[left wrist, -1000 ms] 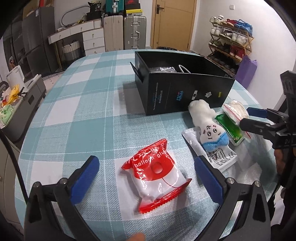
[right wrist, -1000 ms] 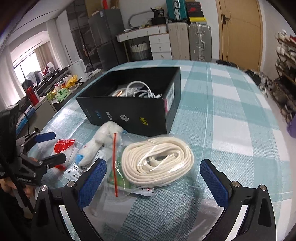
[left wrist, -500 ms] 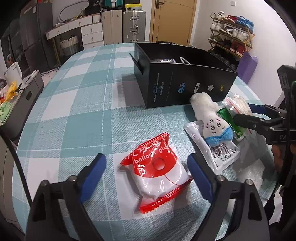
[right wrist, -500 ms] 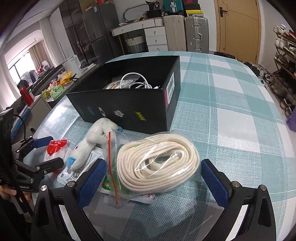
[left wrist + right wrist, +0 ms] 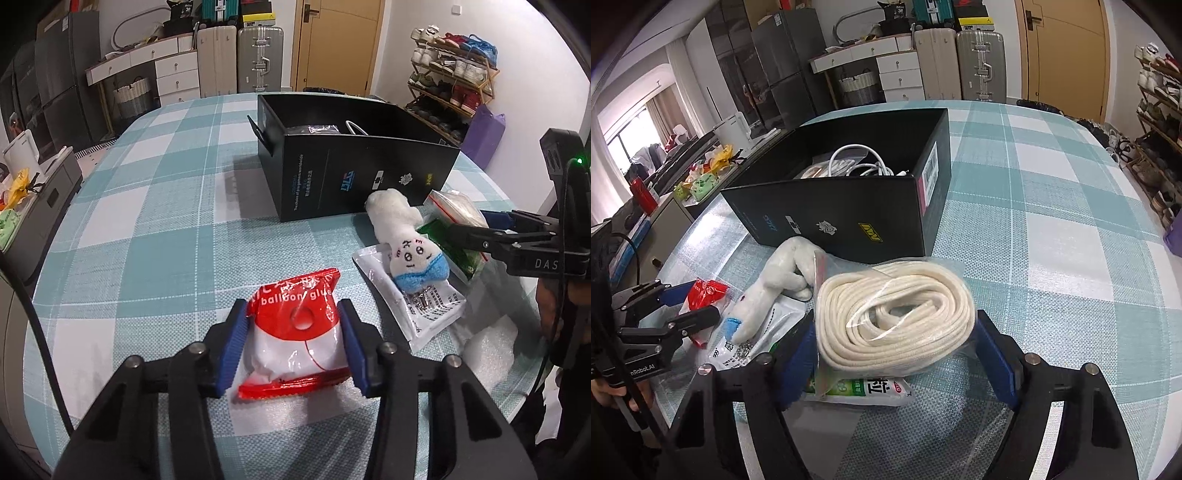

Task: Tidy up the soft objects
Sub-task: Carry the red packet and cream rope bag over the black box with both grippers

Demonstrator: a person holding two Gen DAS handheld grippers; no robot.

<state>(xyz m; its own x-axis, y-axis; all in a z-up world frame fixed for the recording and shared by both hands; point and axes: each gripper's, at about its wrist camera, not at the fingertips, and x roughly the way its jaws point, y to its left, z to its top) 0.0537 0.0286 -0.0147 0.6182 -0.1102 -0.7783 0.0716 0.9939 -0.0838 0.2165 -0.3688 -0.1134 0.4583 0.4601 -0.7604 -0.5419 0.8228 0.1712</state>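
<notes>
Red-and-white balloon glue packet (image 5: 295, 332) lies on the checked tablecloth (image 5: 155, 229), the left gripper (image 5: 295, 345) closing, pads touching its sides; the right gripper (image 5: 895, 354) is closing around the bagged cotton rope (image 5: 897, 317); both probably bound for the black box (image 5: 842, 206) behind.

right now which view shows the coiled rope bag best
The right wrist view: the rope bag fills the centre, coils plain. In the left wrist view only a corner of it shows, behind the plush toy.
</notes>
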